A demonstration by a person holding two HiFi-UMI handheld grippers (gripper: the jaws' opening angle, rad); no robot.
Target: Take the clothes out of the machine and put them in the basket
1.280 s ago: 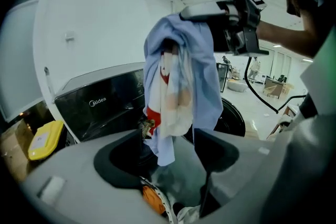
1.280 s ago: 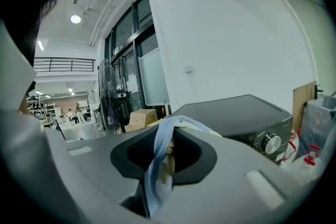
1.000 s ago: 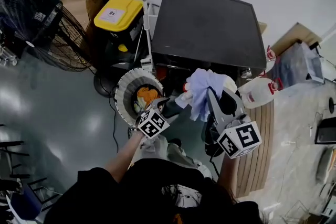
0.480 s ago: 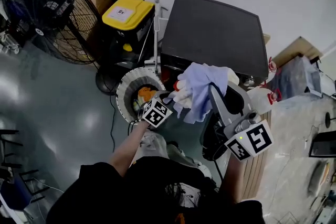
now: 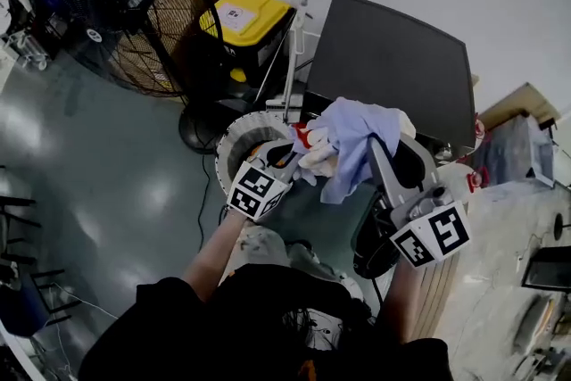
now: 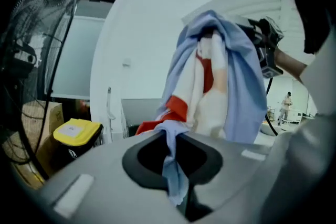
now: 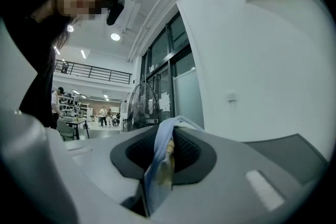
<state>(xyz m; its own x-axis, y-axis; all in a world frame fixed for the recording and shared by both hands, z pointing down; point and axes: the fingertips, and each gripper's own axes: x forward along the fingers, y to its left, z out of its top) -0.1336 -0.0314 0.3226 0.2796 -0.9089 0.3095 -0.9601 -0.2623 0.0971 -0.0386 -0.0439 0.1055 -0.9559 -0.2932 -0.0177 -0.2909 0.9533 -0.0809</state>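
Note:
A bundle of clothes [image 5: 352, 136], light blue with white and red pieces, hangs in the air in front of the black machine [image 5: 393, 62]. My right gripper [image 5: 382, 149] is shut on its top, and blue and cream cloth [image 7: 160, 162] sits pinched between the jaws. My left gripper [image 5: 290, 158] is shut on a lower light blue fold [image 6: 173, 165], with the bundle [image 6: 215, 86] hanging just beyond it. The round white basket [image 5: 234, 147] stands on the floor below and to the left, partly hidden by the left gripper.
A black bin with a yellow lid [image 5: 245, 18] and a large floor fan [image 5: 107, 9] stand left of the machine. A white jug [image 5: 459, 178] and a wooden board [image 5: 437, 281] are at the right. Bare grey floor [image 5: 98, 183] lies to the left.
Both grippers have risen with the bundle. The left gripper came up from over the basket to the bundle's lower edge, and the orange item in the basket is now covered.

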